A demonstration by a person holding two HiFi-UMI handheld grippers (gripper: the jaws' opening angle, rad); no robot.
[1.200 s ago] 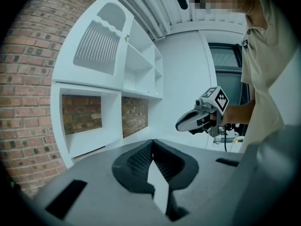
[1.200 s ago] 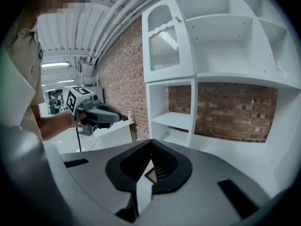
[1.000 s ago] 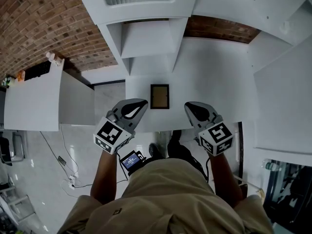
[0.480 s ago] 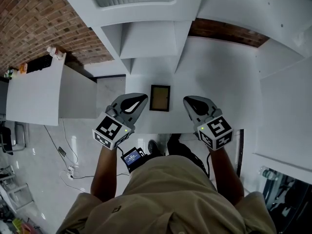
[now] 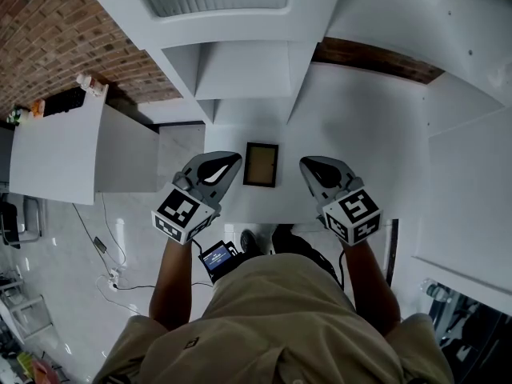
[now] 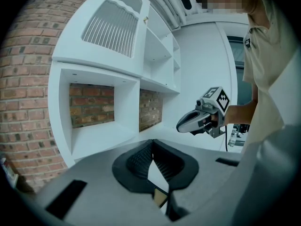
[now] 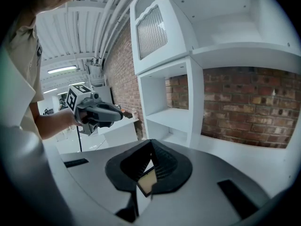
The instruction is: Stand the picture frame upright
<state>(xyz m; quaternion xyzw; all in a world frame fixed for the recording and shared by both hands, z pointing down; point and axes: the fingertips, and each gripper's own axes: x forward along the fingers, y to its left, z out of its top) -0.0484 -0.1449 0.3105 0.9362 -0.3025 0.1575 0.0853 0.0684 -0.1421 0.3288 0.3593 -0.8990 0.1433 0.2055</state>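
The picture frame (image 5: 261, 164) lies flat on the white tabletop (image 5: 352, 134), unmoved, a thin dark rectangular border around a matte tan panel. Over the last second both hands have edged forward, so the left gripper (image 5: 234, 159) and right gripper (image 5: 305, 164) now flank its long sides, close but apparently not touching. Each has its jaws pressed together on nothing, black ribbed pads (image 7: 164, 166) inside smooth grey shells. The lift has not begun.

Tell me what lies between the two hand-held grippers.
The picture frame, flat on the white table, lies between the left hand-held gripper and the right hand-held gripper, apart from both; the head view shows it.
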